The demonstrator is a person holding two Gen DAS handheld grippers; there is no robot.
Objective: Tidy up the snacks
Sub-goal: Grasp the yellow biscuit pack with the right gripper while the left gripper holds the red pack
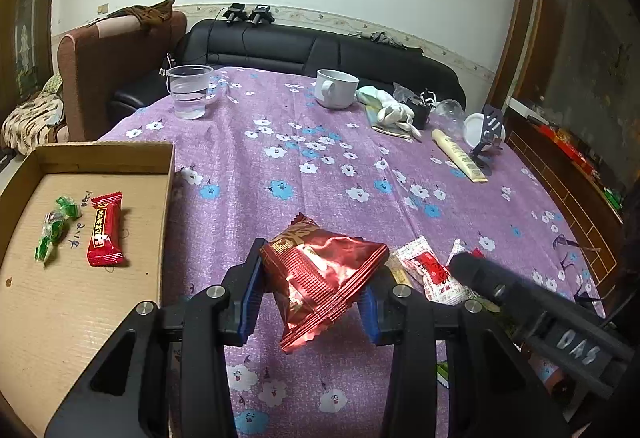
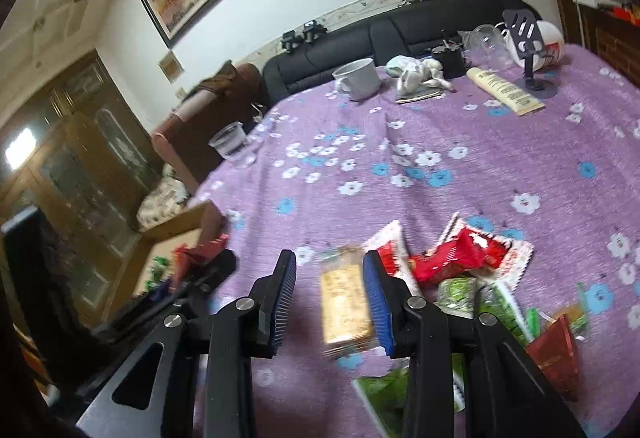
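Left gripper clamps a crinkled shiny red foil snack packet between its blue pads, the packet lifted clear of the purple flowered tablecloth and hanging skewed, its lower corner below the fingertips; judged a carry grip, pinched across the packet's width so it can travel. To the left of those fingers sits the shallow brown cardboard box, already holding a red bar-shaped wrapper and two green-wrapped candies, so the box reads as the sorting destination. Right gripper has its jaws at a moderate gap around a tan rectangular biscuit packet; that packet lies blurred against the right-hand blue pad, with a clear gap to the left pad, so no grip shows. Right of those fingers lies the unsorted heap: red-and-white sachets and green packets. Only the left wrist view shows the box floor and its contents; only the right wrist view shows the extent of the heap and the tan packet between the fingers.
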